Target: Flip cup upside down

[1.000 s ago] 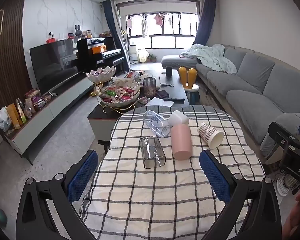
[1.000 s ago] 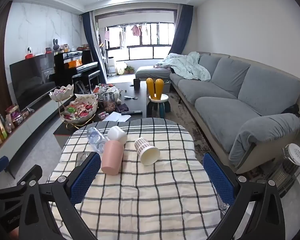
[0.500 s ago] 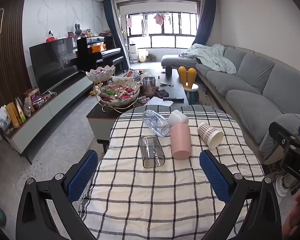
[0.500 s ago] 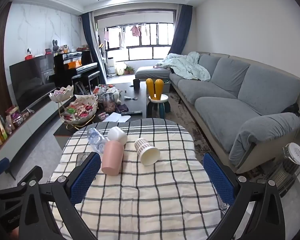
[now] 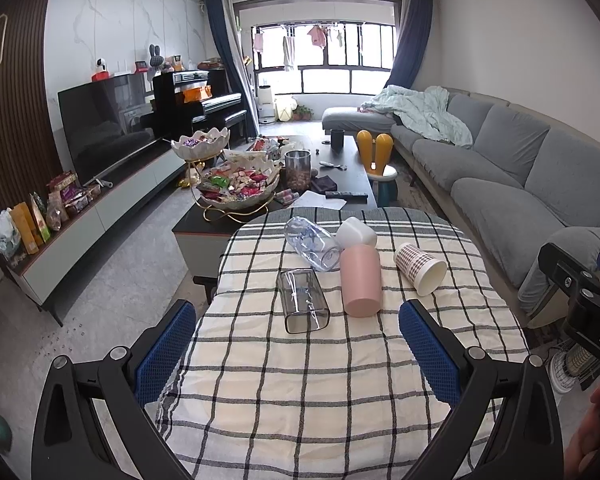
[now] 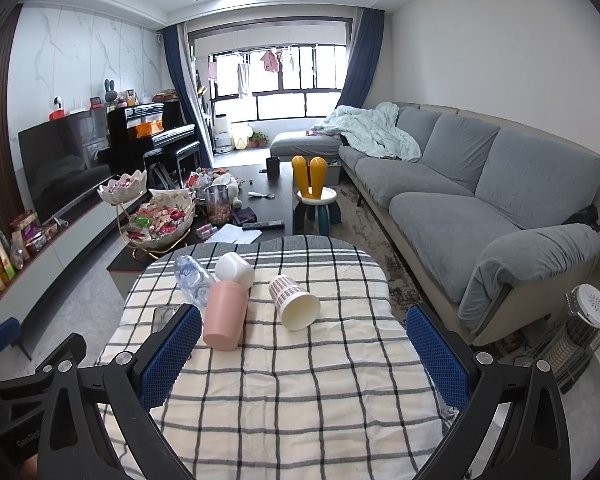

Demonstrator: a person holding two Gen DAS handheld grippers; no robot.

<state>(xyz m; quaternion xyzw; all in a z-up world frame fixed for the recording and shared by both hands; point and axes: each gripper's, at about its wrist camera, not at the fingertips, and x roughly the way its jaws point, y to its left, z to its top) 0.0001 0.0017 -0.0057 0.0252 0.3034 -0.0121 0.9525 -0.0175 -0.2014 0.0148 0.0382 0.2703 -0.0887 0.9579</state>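
Note:
Several cups lie on their sides on the checked tablecloth (image 5: 320,380): a clear square cup (image 5: 302,301), a clear bluish cup (image 5: 311,243), a white cup (image 5: 356,232), a pink cup (image 5: 361,282) and a patterned paper cup (image 5: 420,268). In the right wrist view the pink cup (image 6: 225,315), the paper cup (image 6: 294,301), the white cup (image 6: 235,268) and the bluish cup (image 6: 193,280) show. My left gripper (image 5: 296,356) is open and empty, short of the cups. My right gripper (image 6: 304,356) is open and empty, short of the paper cup.
A dark coffee table (image 5: 352,168) with snack bowls (image 5: 240,188) stands beyond the table. A grey sofa (image 6: 480,200) runs along the right. A TV unit (image 5: 100,208) is on the left. A small heater (image 6: 584,336) stands at the right.

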